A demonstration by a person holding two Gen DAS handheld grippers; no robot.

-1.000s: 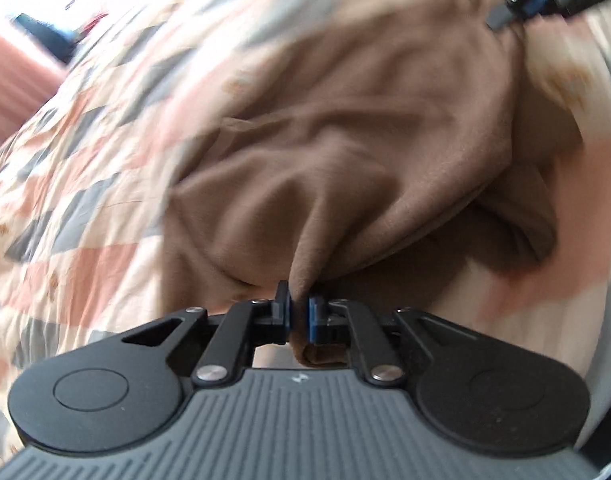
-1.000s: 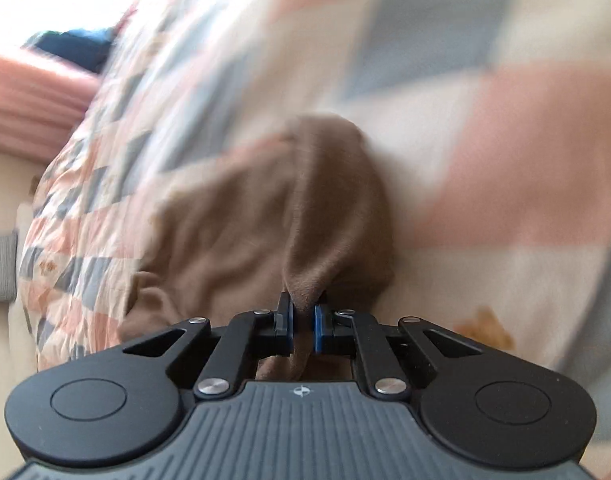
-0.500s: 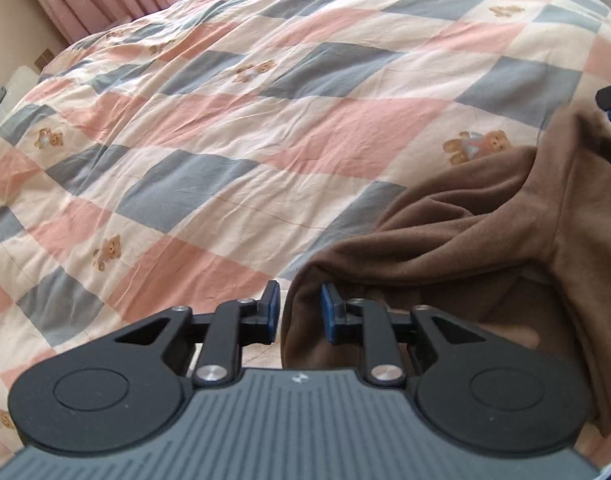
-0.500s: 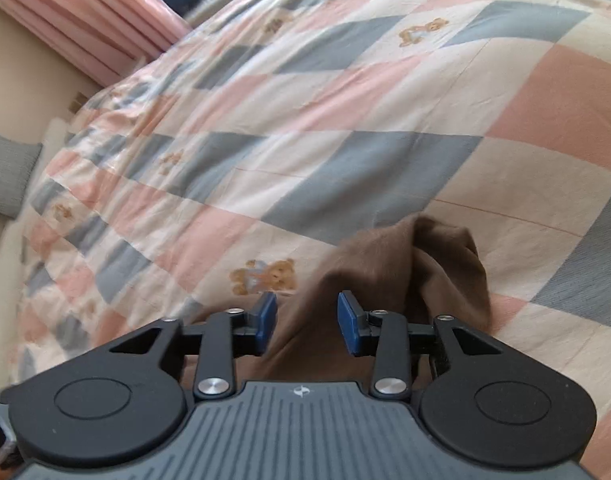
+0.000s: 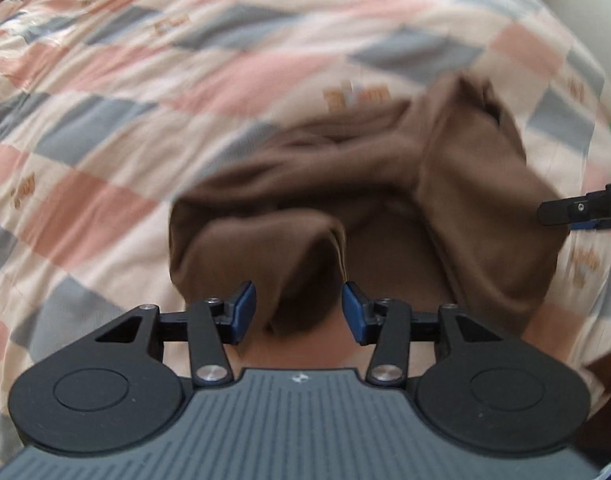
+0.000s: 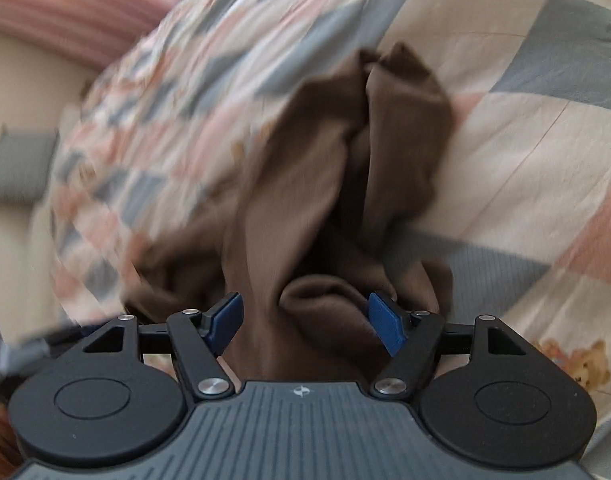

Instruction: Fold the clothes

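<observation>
between the blue pads of the left gripper [image 5: 298, 312] a fold of the brown garment [image 5: 385, 184] rises, the jaws opening and the pads clear of the cloth; the right gripper [image 6: 305, 320] likewise straddles a bunched fold, jaws opening, though blur makes contact at its right pad hard to judge; beyond, the garment lies crumpled on the checked quilt [image 5: 145, 60]; farther off hangs a pink curtain [image 6: 57, 4].

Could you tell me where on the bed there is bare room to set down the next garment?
The checked quilt lies bare left of and beyond the brown garment, toward the pink curtain. In the right wrist view, quilt right of the garment is bare too. It is crowded near both opening grippers, left gripper and right gripper, with rumpled cloth between the jaws.
</observation>
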